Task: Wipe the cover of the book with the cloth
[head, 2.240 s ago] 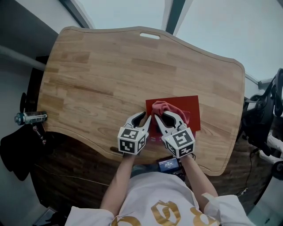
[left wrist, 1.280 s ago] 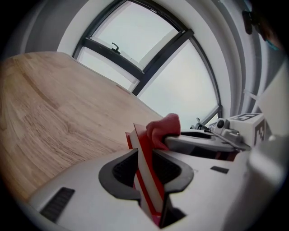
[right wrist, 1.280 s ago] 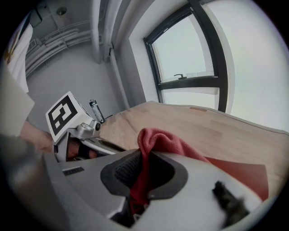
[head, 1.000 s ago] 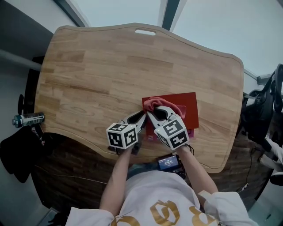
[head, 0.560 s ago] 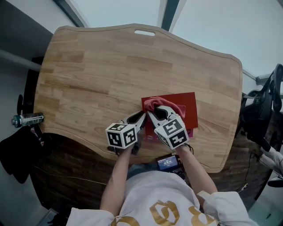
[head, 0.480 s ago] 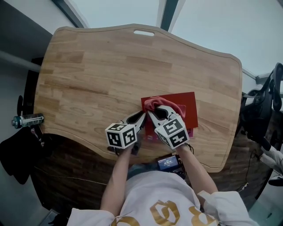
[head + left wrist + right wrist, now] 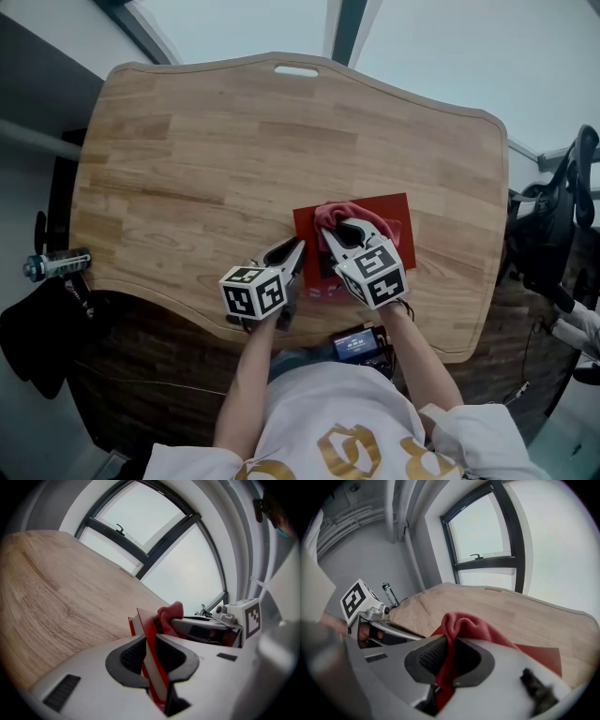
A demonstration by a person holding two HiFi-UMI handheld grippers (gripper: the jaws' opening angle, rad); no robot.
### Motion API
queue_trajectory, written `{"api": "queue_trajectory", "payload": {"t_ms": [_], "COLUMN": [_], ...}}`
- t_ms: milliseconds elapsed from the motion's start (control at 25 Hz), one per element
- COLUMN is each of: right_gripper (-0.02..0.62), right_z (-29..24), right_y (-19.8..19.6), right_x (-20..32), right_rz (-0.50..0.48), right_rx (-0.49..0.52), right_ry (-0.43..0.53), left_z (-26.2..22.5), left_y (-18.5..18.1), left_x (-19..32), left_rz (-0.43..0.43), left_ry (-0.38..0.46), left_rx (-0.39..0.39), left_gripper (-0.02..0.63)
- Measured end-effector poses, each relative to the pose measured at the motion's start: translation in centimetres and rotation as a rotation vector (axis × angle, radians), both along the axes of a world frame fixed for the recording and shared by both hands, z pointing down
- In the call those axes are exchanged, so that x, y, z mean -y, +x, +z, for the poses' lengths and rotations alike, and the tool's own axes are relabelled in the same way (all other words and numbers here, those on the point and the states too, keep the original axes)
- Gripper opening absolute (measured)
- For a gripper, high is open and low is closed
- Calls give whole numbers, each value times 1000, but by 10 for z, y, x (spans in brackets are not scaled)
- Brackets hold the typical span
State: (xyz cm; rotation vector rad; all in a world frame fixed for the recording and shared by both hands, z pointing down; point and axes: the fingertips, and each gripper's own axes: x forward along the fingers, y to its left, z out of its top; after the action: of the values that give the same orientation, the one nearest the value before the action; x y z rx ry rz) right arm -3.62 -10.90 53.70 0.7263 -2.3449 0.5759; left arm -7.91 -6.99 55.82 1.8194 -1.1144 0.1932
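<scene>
A red book (image 7: 394, 211) lies on the wooden table (image 7: 225, 150) near its front edge. My left gripper (image 7: 292, 251) is shut on the book's left edge; in the left gripper view the red cover and pale pages (image 7: 140, 620) stand between its pads (image 7: 132, 652). Its jaws have just been closing on that edge. My right gripper (image 7: 343, 231) is shut on a bunched pinkish-red cloth (image 7: 339, 213), which rests on the cover. In the right gripper view the cloth (image 7: 464, 623) bulges up out of the jaws of the right gripper (image 7: 451, 648).
A bottle (image 7: 56, 264) and a dark object (image 7: 37, 328) sit off the table's left side. A small screen (image 7: 356, 344) hangs below the front edge. Black equipment (image 7: 553, 225) stands at the right. A slot (image 7: 296, 71) is cut at the table's far edge.
The right gripper has slid the cloth a little to the right across the cover. The left gripper stays at the book's left edge.
</scene>
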Motion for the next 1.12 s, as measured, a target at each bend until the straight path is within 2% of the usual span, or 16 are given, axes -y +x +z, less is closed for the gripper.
{"api": "queue_trajectory", "payload": {"t_ms": [1120], "right_gripper": [55], "right_z": [3], "right_y": [54], "right_x": [31], "right_rz": [144], "right_rx": [-29], "right_ry": [-5], "left_z": [0], "left_y": [-1], "left_x": [0], "left_rz": [16], "left_ry": [1], "left_rx": [-2], "left_gripper": [69]}}
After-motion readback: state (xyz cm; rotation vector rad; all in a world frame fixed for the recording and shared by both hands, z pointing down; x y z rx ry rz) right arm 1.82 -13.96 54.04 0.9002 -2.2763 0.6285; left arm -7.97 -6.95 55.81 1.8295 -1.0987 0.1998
